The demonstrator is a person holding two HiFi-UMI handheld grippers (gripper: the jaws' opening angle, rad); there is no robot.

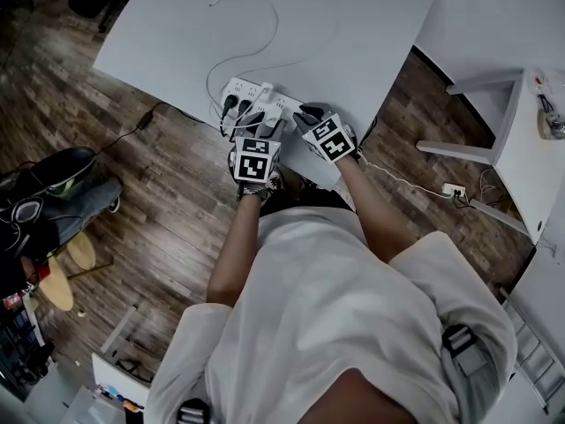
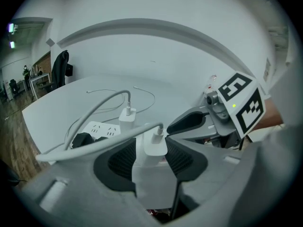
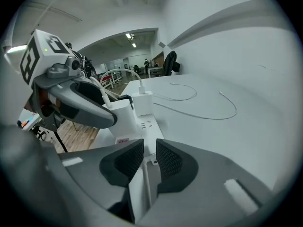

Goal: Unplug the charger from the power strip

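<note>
A white power strip (image 1: 250, 94) lies near the front edge of the white table (image 1: 353, 25), with black plugs (image 2: 83, 138) at its far end and two white chargers. My left gripper (image 1: 256, 132) is open and straddles the nearer charger (image 2: 154, 143), one pad on each side; I cannot tell whether the pads touch it. The second charger (image 2: 127, 117) stands just behind it. My right gripper (image 3: 149, 152) hovers over the strip's near end (image 3: 144, 126), jaws a narrow gap apart and holding nothing. It also shows in the left gripper view as the right gripper (image 2: 199, 119).
Loose white cables (image 3: 203, 108) curl across the table beyond the strip. The table's front edge runs right beside both grippers. A chair with bags (image 1: 53, 193) stands on the wooden floor at left, and another white table (image 1: 530, 148) at right.
</note>
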